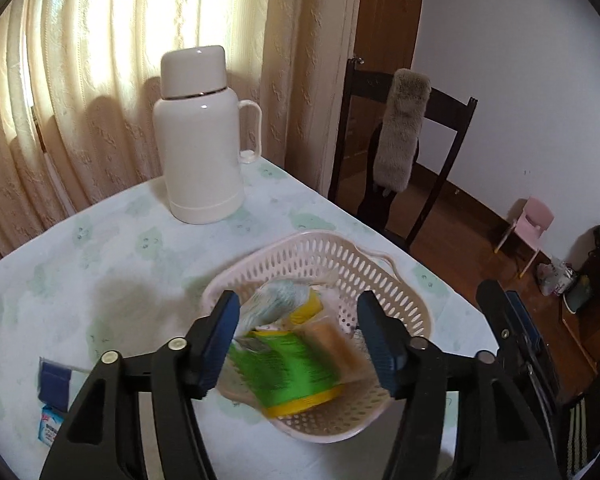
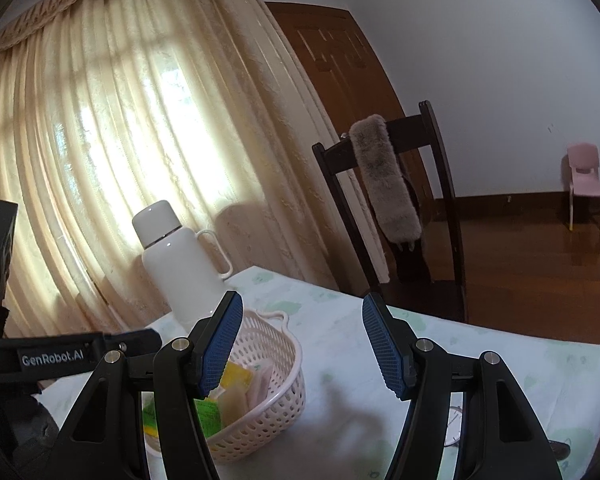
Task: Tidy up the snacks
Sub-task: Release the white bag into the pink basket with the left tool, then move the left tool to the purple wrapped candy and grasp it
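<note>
A cream perforated basket (image 1: 400,280) sits on the table and holds several snacks: a green and yellow packet (image 1: 296,376), a pale crinkled bag (image 1: 276,296) and a tan bar (image 1: 336,344). My left gripper (image 1: 300,336) is open just above the basket, with the blurred green packet between its fingers but not clamped. In the right wrist view the basket (image 2: 284,384) lies lower left. My right gripper (image 2: 302,344) is open and empty above the table, to the right of the basket.
A white thermos jug (image 1: 200,136) stands at the table's far side by the curtain. A blue and white packet (image 1: 52,400) lies on the tablecloth at the left. A dark chair (image 2: 412,208) with a grey fur cover stands beyond the table. The table edge runs along the right.
</note>
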The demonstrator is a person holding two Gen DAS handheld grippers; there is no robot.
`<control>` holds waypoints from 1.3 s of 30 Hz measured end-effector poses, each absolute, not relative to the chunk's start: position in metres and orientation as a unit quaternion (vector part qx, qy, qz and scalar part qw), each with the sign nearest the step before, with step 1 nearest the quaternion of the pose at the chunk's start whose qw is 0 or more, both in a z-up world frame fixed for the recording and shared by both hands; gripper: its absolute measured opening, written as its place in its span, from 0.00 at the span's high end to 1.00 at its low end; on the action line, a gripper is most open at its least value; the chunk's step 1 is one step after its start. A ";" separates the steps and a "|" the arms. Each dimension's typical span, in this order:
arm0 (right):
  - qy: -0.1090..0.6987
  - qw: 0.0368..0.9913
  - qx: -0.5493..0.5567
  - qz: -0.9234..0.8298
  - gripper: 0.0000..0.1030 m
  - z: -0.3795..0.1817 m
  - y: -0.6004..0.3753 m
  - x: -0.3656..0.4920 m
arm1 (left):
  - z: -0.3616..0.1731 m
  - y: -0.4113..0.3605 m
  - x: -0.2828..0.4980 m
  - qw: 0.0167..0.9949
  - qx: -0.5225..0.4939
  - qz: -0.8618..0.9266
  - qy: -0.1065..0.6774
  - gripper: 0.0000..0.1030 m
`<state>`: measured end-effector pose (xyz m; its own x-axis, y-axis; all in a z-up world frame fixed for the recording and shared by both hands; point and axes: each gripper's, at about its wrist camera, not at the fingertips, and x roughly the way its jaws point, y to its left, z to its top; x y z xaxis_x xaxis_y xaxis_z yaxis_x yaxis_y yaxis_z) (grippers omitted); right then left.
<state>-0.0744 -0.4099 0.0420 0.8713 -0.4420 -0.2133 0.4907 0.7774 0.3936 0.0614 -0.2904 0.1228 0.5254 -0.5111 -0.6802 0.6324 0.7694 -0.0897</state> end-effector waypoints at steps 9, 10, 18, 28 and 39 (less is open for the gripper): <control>0.053 0.943 0.222 -0.244 0.38 0.043 -0.410 -0.075 | 0.131 -0.248 0.066 0.886 0.072 -0.287 0.357 0.43; 0.052 0.943 0.220 -0.244 0.38 0.043 -0.409 -0.075 | 0.134 -0.239 0.066 0.889 0.067 -0.281 0.354 0.43; 0.051 0.946 0.212 -0.240 0.38 0.044 -0.406 -0.075 | 0.147 -0.168 0.070 0.910 0.026 -0.221 0.350 0.38; 0.054 0.949 0.201 -0.237 0.38 0.043 -0.401 -0.074 | 0.138 -0.095 0.064 0.917 -0.006 -0.163 0.363 0.27; 0.061 0.952 0.188 -0.233 0.38 0.042 -0.398 -0.072 | 0.090 -0.038 0.044 0.900 -0.007 -0.103 0.423 0.27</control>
<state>-0.0721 -0.3975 0.0421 0.8842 -0.4202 -0.2042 0.4662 0.8213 0.3288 0.0441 -0.0382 0.0898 0.6214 -0.1914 -0.7597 0.1797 0.9787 -0.0996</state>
